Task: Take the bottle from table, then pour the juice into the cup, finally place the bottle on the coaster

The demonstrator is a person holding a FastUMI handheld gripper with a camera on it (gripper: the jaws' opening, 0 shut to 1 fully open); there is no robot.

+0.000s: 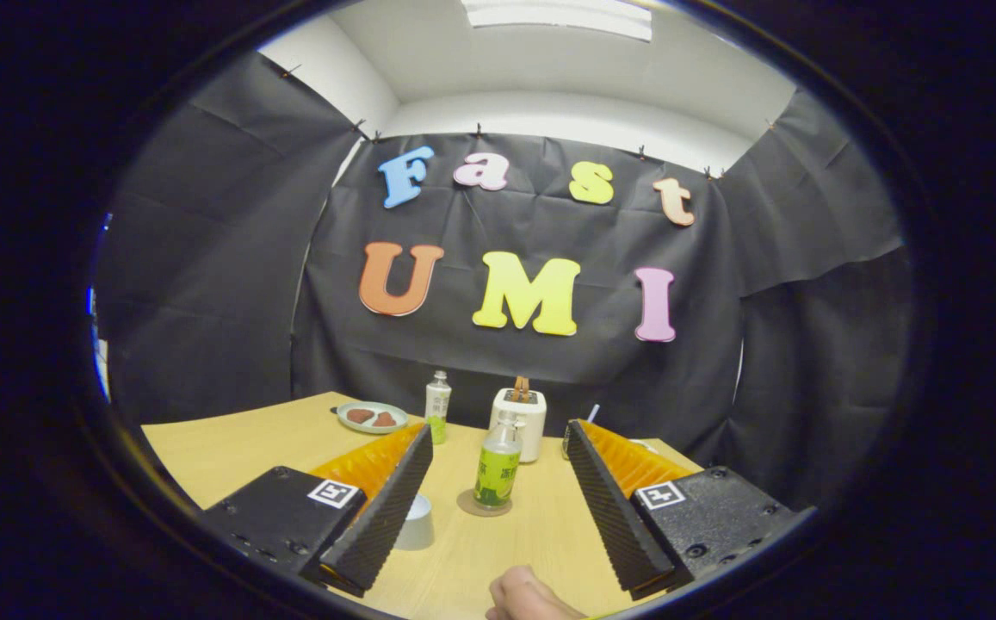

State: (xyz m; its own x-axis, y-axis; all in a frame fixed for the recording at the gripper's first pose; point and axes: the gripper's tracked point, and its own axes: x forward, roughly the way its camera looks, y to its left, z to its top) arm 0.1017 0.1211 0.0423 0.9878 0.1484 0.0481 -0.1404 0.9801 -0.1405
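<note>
Fingers (377,525) of the gripper (498,504) stand wide apart and hold nothing, with a hand (525,596) between them at the table's (231,452) near edge, the cup (417,522) beside the left one, and the bottle (498,465) upright on the coaster (465,506) beyond.

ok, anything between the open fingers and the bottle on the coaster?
Gripper view: nothing. Bare table runs from the open gripper to the bottle standing on the coaster. The cup sits aside by one finger.

Toaster (522,419), plate (372,417), second bottle (437,405)
</note>
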